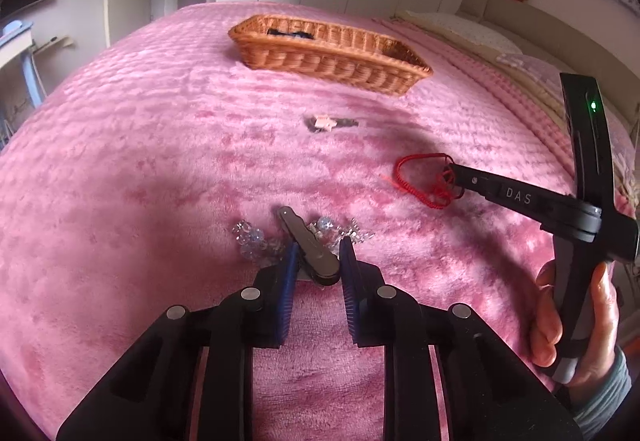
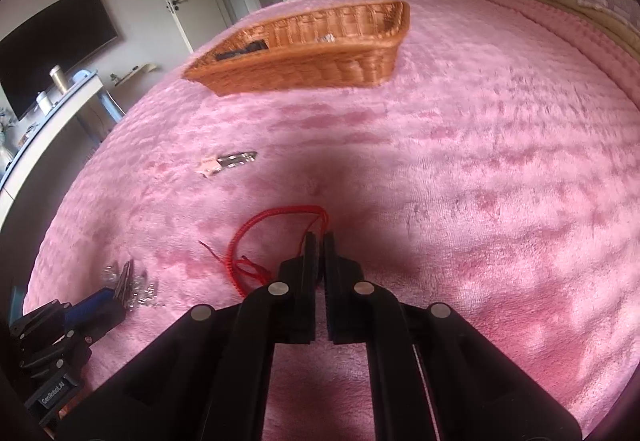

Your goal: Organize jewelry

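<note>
A metal hair clip with clear crystal beads (image 1: 308, 241) lies on the pink blanket (image 1: 160, 161). My left gripper (image 1: 320, 247) has its blue pads closed against the clip's near end. It shows again at the lower left of the right wrist view, left gripper (image 2: 114, 295) on the crystal clip (image 2: 128, 283). A red cord bracelet (image 2: 240, 245) lies looped on the blanket, and its strands run up into the tips of my right gripper (image 2: 319, 237), which is shut on them. In the left wrist view the right gripper (image 1: 454, 171) pinches the red cord (image 1: 404, 169).
A wicker basket (image 1: 332, 59) (image 2: 304, 61) stands farther back on the bed, holding a dark item (image 2: 242, 51) and a small silvery piece (image 2: 328, 38). A star hair clip (image 1: 324, 123) (image 2: 228, 163) lies between it and the grippers. A hand (image 1: 576, 321) holds the right gripper. Pillows sit at right.
</note>
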`<move>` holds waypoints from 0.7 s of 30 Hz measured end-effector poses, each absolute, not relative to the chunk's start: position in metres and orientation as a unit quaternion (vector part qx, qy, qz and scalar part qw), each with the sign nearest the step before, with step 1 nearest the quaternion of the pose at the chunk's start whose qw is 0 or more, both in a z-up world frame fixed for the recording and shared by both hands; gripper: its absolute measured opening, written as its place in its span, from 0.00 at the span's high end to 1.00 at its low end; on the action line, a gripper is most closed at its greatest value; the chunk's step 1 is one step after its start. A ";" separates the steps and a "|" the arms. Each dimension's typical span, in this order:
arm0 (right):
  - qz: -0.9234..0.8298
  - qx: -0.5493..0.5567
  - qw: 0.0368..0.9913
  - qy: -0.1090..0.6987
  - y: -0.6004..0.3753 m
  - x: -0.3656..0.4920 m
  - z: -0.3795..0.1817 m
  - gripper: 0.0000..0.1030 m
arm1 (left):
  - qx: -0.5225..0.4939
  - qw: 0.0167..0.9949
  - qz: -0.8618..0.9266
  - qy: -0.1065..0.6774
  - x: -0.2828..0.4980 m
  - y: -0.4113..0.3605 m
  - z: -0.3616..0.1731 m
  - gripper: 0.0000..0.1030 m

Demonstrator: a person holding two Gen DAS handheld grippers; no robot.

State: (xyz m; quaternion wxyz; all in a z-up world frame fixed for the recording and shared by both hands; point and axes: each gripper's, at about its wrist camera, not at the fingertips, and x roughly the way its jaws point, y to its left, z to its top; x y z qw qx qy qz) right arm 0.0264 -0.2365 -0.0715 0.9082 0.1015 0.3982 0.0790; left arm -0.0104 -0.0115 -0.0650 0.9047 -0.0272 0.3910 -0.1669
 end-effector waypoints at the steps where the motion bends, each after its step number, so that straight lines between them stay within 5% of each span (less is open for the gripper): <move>1: 0.088 0.106 0.910 0.392 -0.237 0.024 -0.068 0.98 | -0.030 0.906 -0.170 0.386 -0.012 -0.011 -0.062 0.81; 21: 0.130 0.076 0.929 0.338 -0.234 0.019 0.019 0.97 | -0.058 0.926 -0.228 0.297 0.022 0.001 0.018 0.81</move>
